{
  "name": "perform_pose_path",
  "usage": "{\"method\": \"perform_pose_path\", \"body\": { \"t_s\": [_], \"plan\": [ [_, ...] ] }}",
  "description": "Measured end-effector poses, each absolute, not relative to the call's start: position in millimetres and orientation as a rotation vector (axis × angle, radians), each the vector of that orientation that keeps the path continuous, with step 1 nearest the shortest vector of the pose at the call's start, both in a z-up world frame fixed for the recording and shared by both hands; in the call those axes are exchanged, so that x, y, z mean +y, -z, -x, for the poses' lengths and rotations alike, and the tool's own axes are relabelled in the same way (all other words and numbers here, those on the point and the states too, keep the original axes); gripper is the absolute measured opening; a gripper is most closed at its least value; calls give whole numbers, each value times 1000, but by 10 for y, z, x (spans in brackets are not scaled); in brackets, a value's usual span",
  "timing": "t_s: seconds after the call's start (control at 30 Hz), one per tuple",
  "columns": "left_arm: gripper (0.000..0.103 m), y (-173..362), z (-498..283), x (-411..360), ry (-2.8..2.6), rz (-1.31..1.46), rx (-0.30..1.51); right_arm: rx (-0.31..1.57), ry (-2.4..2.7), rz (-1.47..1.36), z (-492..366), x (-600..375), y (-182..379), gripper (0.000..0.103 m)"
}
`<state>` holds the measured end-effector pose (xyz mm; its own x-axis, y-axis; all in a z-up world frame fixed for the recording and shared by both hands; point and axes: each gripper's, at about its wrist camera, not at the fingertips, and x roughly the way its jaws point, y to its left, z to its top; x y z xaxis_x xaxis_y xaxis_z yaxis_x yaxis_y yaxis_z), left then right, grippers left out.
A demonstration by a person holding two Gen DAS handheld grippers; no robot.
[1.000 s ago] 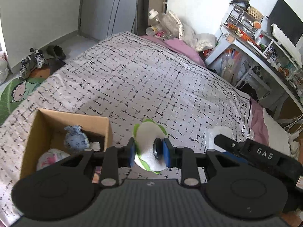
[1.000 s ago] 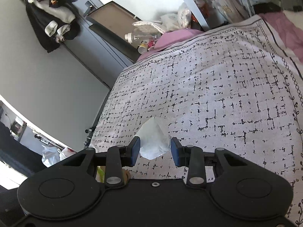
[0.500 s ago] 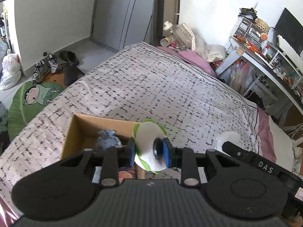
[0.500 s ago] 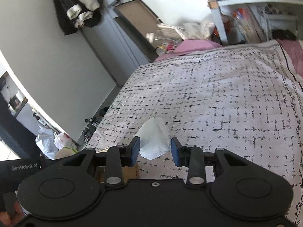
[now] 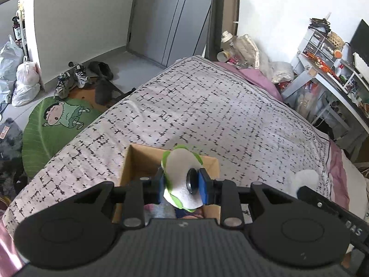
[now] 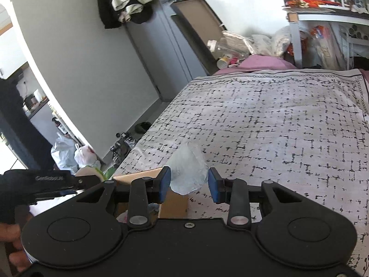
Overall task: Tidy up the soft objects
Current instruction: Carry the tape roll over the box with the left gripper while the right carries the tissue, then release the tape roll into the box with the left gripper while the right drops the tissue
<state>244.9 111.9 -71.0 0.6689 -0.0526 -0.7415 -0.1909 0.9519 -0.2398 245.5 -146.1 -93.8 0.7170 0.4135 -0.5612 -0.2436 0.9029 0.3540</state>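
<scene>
My left gripper [image 5: 182,185] is shut on a white plush toy [image 5: 177,166] with green edging and a black button eye. It hangs over the open cardboard box [image 5: 138,161] on the bed; soft items [image 5: 161,210] show inside under the fingers. In the right wrist view, my right gripper [image 6: 188,182] is shut on a pale white soft object [image 6: 188,173], just past the box's corner [image 6: 138,175]. The left wrist view shows that white object [image 5: 304,180] at the right, beside the box.
The bed wears a white cover with black dashes [image 5: 219,115]. Shoes [image 5: 78,76], a green cartoon mat [image 5: 57,120] and plastic bags [image 5: 25,80] lie on the floor at left. Clutter and bottles [image 5: 235,48] sit at the bed's head, and a crowded desk [image 5: 334,76] stands at right.
Both grippers have carried their soft objects sideways toward the box, which now sits under the left gripper. The right gripper has rolled, levelling its view. Neither grip has changed.
</scene>
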Motion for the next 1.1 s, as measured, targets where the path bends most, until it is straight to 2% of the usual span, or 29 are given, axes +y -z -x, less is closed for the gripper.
{"method": "perform_pose_path", "body": {
  "t_s": [0.6, 1.1],
  "plan": [
    [29, 1195, -2725, 1513, -94, 376, 907, 735, -435, -194, -2568, -992, 1112, 35],
    [42, 1270, -2866, 1671, -99, 373, 936, 767, -455, -185, -2665, -754, 1186, 35]
  ]
}}
